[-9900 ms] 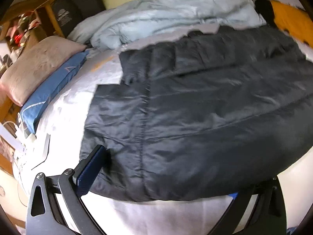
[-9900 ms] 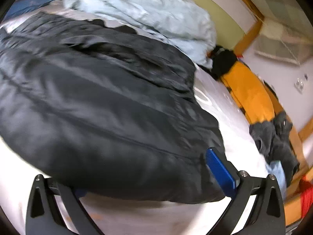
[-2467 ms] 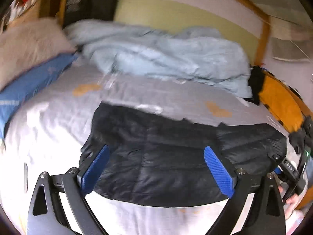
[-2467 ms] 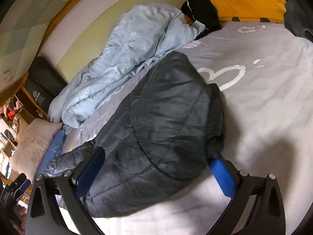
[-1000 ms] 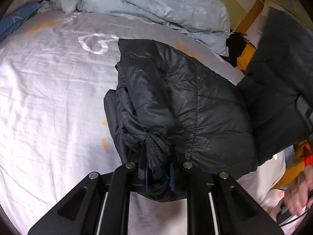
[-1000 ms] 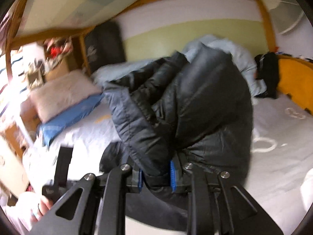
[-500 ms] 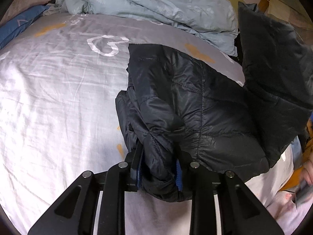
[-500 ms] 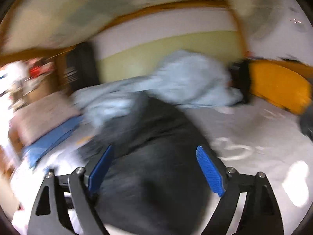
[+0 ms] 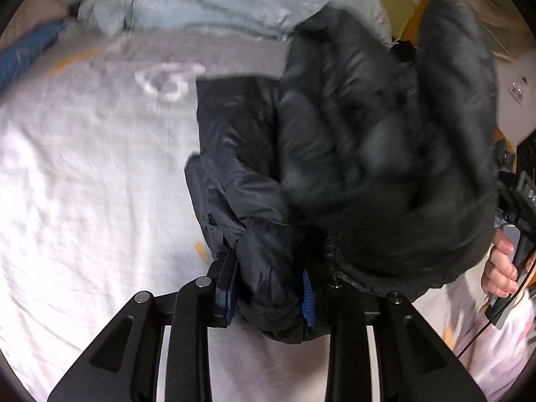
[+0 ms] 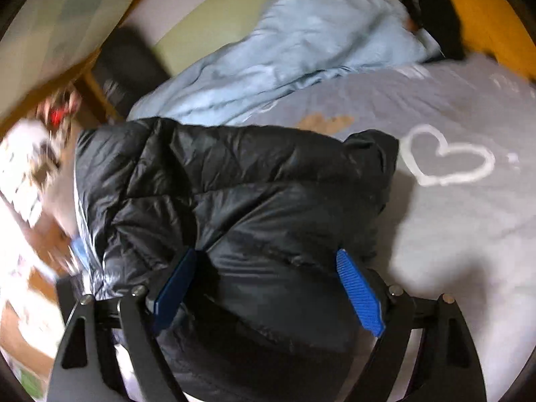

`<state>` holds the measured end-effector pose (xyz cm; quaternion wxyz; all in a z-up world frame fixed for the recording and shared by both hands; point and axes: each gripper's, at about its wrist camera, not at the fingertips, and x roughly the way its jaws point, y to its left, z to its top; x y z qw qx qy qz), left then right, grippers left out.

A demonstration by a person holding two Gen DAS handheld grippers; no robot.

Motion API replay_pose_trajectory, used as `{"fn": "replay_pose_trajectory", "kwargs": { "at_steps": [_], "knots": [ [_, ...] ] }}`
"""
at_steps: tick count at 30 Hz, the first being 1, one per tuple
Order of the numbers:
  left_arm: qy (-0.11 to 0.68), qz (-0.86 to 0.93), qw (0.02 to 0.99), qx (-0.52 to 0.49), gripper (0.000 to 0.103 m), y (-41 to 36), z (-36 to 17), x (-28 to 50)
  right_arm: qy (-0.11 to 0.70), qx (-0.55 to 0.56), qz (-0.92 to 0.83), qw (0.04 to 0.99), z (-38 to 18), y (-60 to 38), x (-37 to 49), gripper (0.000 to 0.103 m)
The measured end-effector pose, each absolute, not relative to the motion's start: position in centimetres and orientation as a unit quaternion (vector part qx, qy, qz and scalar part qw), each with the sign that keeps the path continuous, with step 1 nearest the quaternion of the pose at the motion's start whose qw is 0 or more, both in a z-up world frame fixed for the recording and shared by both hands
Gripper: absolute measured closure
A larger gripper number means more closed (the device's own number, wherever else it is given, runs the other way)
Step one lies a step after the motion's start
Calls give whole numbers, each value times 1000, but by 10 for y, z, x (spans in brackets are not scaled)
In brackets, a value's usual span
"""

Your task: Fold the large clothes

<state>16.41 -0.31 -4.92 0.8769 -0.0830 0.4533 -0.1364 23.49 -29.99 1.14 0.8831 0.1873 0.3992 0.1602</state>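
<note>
The black puffer jacket [image 9: 351, 154] lies bunched on the bed sheet [image 9: 83, 184], a pale grey sheet printed with a white heart [image 10: 445, 160]. In the left wrist view the left tongs [image 9: 268, 288] sit at six o'clock, their blue pads pinching a gathered wad of the jacket's hem — clamped on the fabric — while a blurred flap of the same jacket hangs raised toward two o'clock. Only this view shows the person's right hand [image 9: 500, 268] at four o'clock, wrapped around the handle of the other tool. The right wrist view shows the right tongs [image 10: 268, 291] spread wide at six o'clock, the quilted jacket lying between and under the blue pads with neither pad pressing it. That view alone takes in the orange cushion [image 10: 492, 10] at one o'clock and the cluttered, blurred shelf area at nine o'clock. Both views catch the light-blue duvet [image 10: 301, 43] heaped at twelve o'clock — beyond the jacket, against the wall.
</note>
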Motion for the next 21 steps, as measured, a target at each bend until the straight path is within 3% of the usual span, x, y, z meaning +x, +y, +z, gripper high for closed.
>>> {"fn": "replay_pose_trajectory", "kwargs": {
  "at_steps": [2,4,9,14,21],
  "knots": [
    [407,-132,903,-49,64,-2,-26,152,400,156,163,888,11,-285,229,18],
    [370,-127,919,-40,33,5,-3,142,403,137,170,889,9,-278,225,18],
    [290,-184,934,-101,15,30,40,118,387,75,152,907,12,-263,221,18],
    [271,-213,934,-90,8,4,54,115,373,19,159,914,14,-239,213,18],
    [302,-52,947,-98,8,-5,27,162,368,-15,177,913,10,-220,205,18]
  ]
}}
